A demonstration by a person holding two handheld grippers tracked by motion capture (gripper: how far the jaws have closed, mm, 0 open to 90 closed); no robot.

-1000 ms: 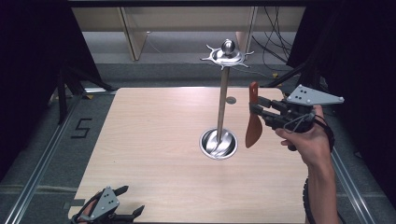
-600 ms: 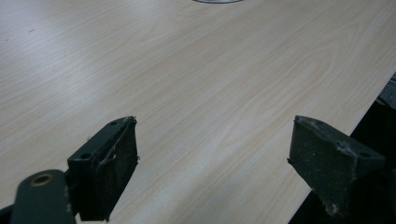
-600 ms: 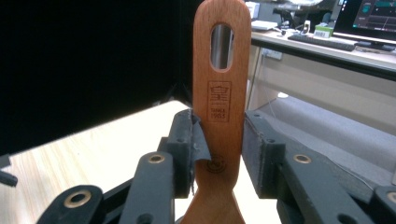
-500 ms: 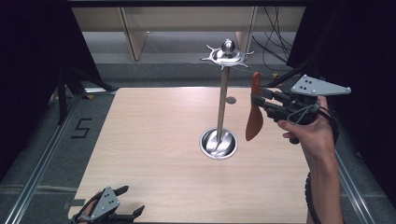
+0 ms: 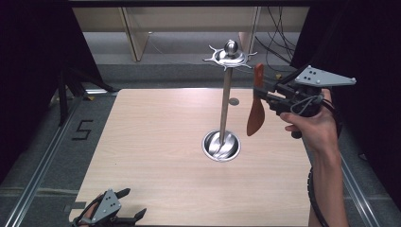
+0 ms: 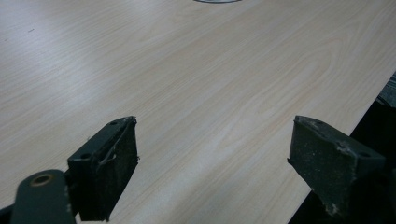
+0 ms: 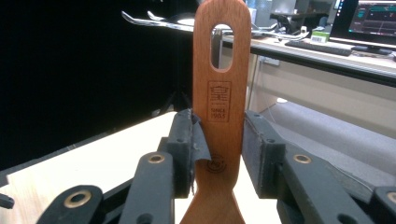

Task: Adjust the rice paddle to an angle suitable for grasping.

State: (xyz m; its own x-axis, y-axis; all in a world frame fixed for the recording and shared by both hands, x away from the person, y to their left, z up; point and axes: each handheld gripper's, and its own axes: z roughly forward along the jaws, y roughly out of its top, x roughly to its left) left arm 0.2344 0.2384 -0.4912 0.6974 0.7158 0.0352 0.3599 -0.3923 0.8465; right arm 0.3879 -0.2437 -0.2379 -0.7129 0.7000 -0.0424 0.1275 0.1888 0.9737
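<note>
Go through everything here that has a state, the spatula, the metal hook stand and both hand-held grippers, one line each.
Wooden spatula: held upright off the table, hanging hole at top, blade down, beside the stand's hooks, not hung.
Hook stand: upright on the table, hooks bare.
Right hand-held gripper: shut on the spatula's handle.
Left hand-held gripper: open, nothing between the jaws, low at the table's near edge.

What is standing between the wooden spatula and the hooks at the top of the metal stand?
Nothing visible. The right gripper holds the wooden spatula upright beside the metal stand, its slotted end just below the hooks, with open air between.
</note>
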